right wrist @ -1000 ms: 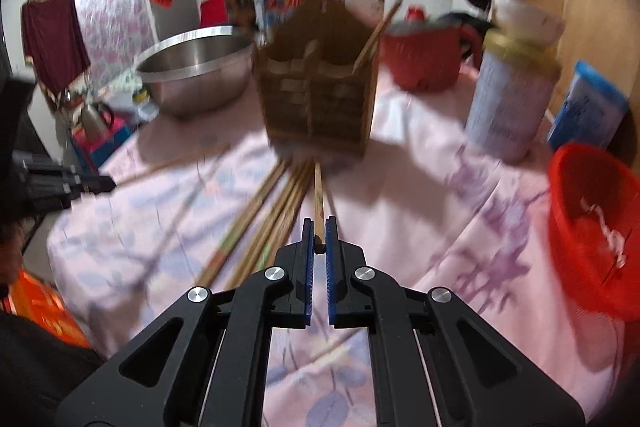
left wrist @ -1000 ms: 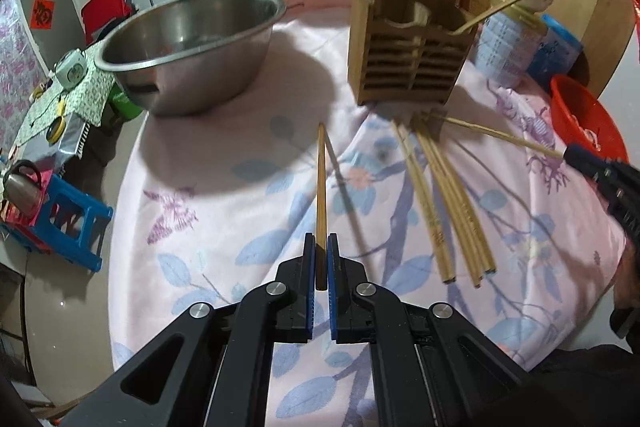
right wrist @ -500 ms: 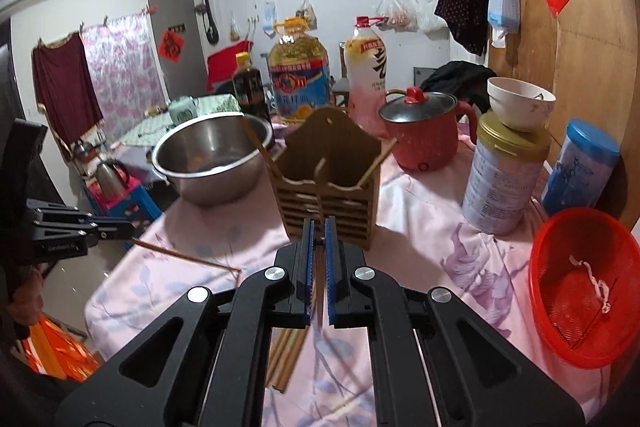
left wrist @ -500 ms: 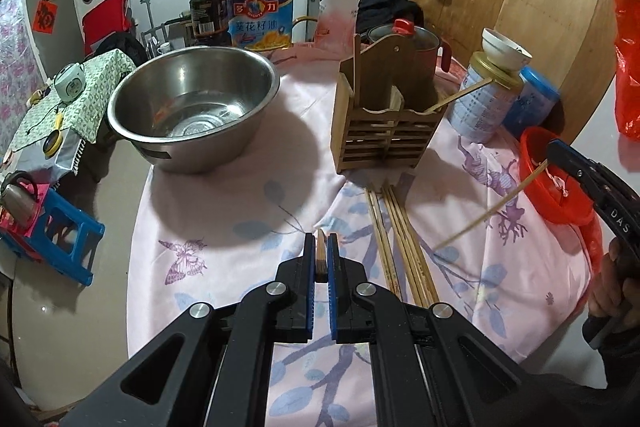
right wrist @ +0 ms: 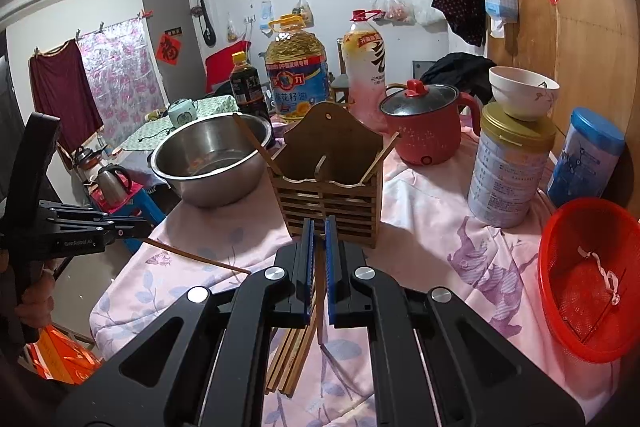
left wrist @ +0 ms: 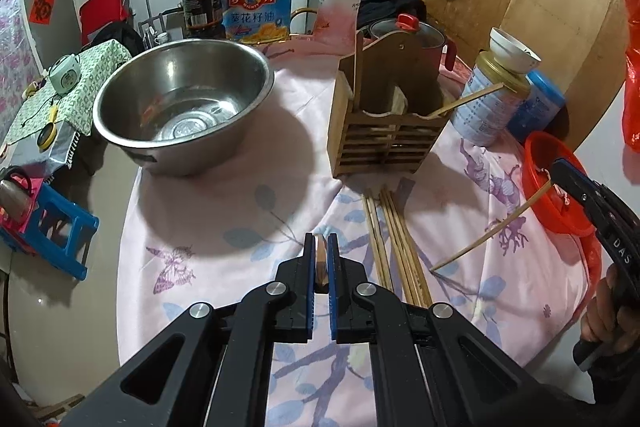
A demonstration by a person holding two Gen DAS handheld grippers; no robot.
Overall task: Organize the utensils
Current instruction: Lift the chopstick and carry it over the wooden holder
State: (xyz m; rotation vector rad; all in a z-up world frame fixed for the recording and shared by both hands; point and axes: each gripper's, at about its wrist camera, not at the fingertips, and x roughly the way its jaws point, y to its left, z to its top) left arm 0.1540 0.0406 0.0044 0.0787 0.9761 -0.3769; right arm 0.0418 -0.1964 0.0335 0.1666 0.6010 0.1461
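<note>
Each gripper, left (left wrist: 321, 247) and right (right wrist: 319, 229), is closed on one chopstick (left wrist: 321, 263), above the table near the holder (right wrist: 326, 187).

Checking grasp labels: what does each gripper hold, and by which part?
Left gripper: one chopstick, pinched at one end. Right gripper: one chopstick, also pinched at one end. Both hang clear of the cloth.

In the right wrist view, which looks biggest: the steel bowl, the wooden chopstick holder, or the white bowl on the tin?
1. Round steel bowl
2. Slatted wooden chopstick holder, nearly alike though nearer the camera
3. Small white bowl
</note>
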